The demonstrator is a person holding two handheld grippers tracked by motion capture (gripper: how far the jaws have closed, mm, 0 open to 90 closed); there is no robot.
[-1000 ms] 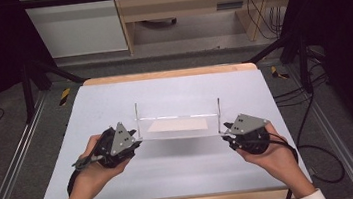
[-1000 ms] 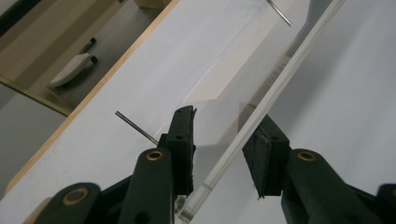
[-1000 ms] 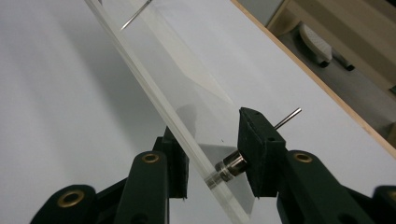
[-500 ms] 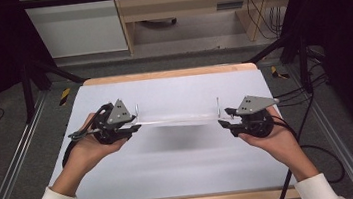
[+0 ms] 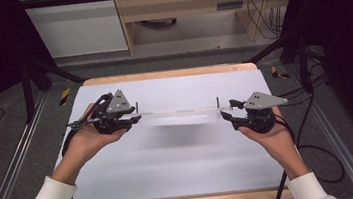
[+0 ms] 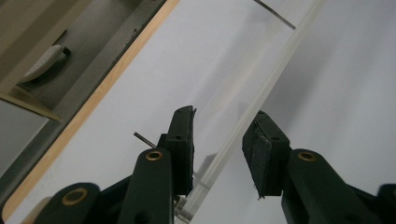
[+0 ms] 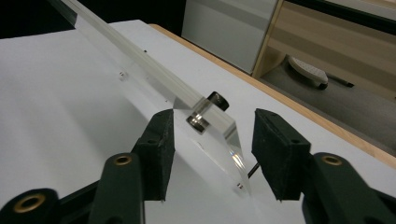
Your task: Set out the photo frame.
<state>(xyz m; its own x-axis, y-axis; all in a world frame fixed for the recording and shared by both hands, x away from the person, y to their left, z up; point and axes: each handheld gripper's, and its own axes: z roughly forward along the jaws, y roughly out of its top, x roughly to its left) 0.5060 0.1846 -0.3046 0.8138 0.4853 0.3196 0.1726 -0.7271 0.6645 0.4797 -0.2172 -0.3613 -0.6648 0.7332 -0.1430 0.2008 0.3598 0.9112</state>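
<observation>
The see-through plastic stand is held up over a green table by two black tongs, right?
Not quite. The table is white, not green, as the high view shows. The see-through plastic stand does hang between the left tongs and right tongs.

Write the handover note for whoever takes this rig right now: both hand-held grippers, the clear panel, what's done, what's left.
Left hand-held gripper: at the left end of the clear acrylic panel; in the left gripper view the panel edge runs between the jaws with gaps showing, so grip unclear.
Right hand-held gripper: at the panel's right end; its jaws have just been closing, but in the right gripper view the pads stand off the panel end and its knob.
Panel: up off the white table, spanning both grippers.
Done: panel raised.
Left: probably secure both ends, then carry and set it down.
</observation>
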